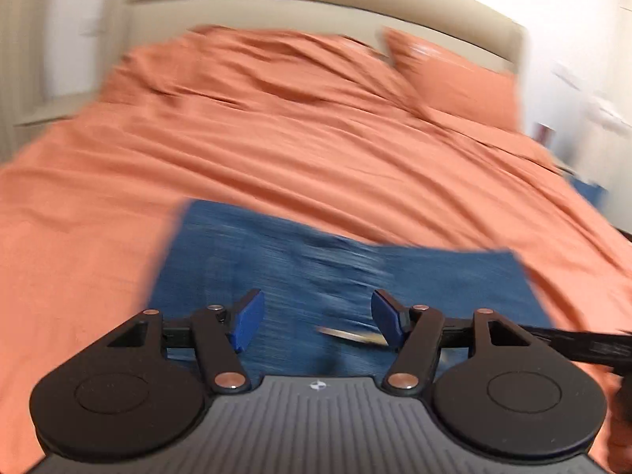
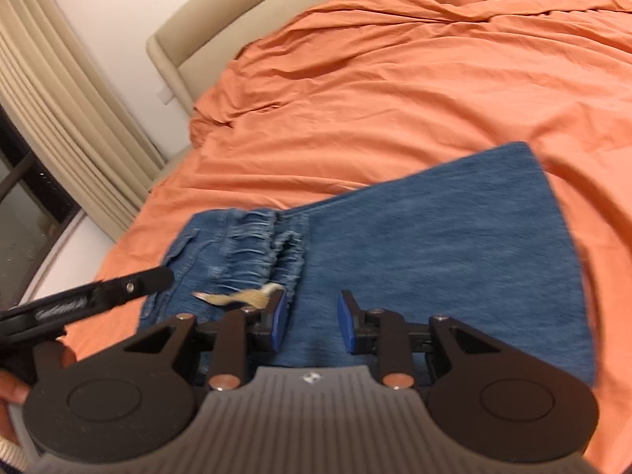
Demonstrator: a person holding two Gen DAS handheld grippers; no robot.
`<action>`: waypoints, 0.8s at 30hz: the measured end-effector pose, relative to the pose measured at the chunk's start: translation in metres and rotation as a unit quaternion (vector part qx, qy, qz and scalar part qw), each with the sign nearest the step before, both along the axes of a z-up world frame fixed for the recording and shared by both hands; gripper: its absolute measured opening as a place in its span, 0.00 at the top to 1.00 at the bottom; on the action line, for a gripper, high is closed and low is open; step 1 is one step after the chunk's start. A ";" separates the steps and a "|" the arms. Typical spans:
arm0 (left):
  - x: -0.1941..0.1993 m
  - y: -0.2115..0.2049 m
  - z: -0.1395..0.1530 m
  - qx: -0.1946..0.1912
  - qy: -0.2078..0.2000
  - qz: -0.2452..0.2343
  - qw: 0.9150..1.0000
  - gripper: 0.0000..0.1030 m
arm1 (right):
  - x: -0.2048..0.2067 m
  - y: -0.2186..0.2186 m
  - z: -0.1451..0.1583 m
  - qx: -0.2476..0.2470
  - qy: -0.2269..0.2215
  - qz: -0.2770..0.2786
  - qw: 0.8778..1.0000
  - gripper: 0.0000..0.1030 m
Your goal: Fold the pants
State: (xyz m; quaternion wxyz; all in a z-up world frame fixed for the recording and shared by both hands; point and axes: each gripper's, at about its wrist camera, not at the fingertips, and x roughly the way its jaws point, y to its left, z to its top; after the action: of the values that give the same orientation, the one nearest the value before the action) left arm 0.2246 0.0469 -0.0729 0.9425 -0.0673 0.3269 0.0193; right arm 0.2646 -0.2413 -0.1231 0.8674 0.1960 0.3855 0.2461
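Orange bed (image 2: 395,91); folded jeans (image 2: 454,237) beneath 2 open claws.

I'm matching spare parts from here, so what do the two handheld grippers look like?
Both look alike. The left gripper and right gripper each have blue pads on black linkage arms with copper-coloured pivot pins, two round black discs, and a grey ribbed body bearing a small round emblem. A black bar with pale lettering shows at the right view's left edge; the lettering is unreadable.
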 end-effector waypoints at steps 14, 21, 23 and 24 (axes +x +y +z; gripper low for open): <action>0.027 0.092 -0.024 -0.039 0.001 0.102 0.994 0.33 | 0.106 0.109 -0.006 -0.019 0.052 0.001 0.998 0.60; 0.028 0.099 -0.040 -0.060 0.024 0.110 0.992 0.33 | 0.131 0.127 -0.031 -0.006 0.084 0.006 0.996 0.65; 0.023 0.101 -0.036 -0.063 0.016 0.116 0.991 0.33 | 0.133 0.131 -0.036 -0.004 0.096 0.002 0.995 0.73; 0.019 0.103 -0.035 -0.065 0.013 0.121 0.990 0.33 | 0.132 0.133 -0.034 -0.007 0.092 0.004 0.996 0.80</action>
State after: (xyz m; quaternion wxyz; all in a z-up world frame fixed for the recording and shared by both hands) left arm 0.2434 0.1498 -0.1074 0.9225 -0.1673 0.3293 0.1123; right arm 0.3963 -0.1087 -0.1567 0.8284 0.2102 0.4666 0.2277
